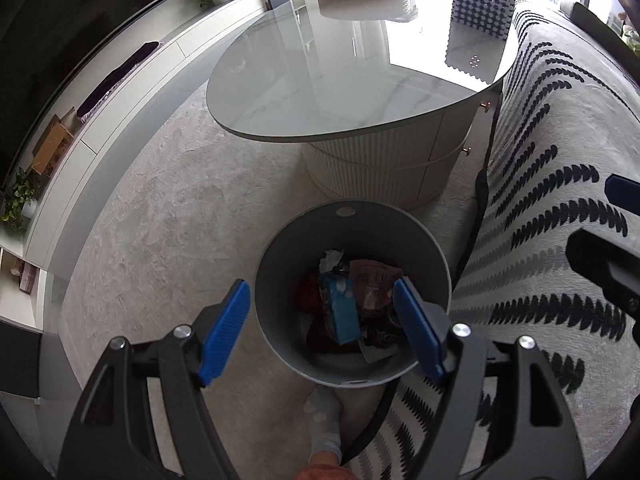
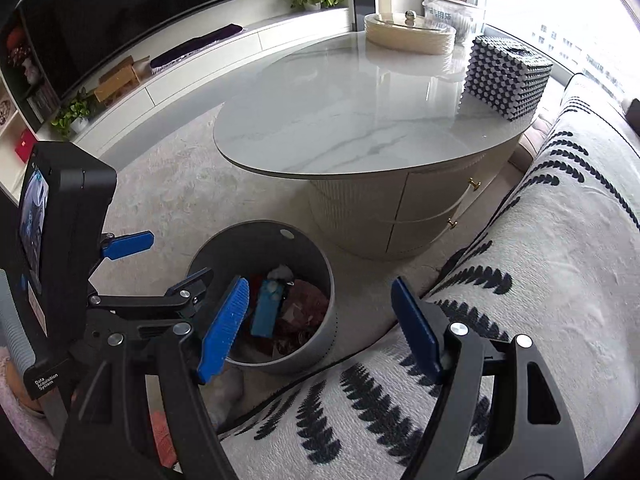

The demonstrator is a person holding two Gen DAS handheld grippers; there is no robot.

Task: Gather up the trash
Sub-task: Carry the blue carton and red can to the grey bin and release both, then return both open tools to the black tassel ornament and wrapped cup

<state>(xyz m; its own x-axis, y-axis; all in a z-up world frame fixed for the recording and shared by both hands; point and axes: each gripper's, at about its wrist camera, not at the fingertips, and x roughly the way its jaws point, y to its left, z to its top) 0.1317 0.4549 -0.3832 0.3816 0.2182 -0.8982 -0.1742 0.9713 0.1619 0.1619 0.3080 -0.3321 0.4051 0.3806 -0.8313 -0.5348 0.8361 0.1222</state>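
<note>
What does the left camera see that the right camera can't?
Only the left view shows a socked foot below the bin, on the carpet. Only the right view shows the whole left gripper with its screen, and a red box on the shelf. Both show the grey bin full of trash, the marble table, the dotted box and the patterned sofa.

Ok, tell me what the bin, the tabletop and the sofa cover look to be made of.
Bin: probably matte grey plastic or coated metal; smooth, dull wall, no seams visible.
Tabletop: polished marble or marble-look slab; grey veins and glossy reflections of the window.
Sofa cover: soft woven or plush fabric; fuzzy pale surface with dark leaf print.
</note>
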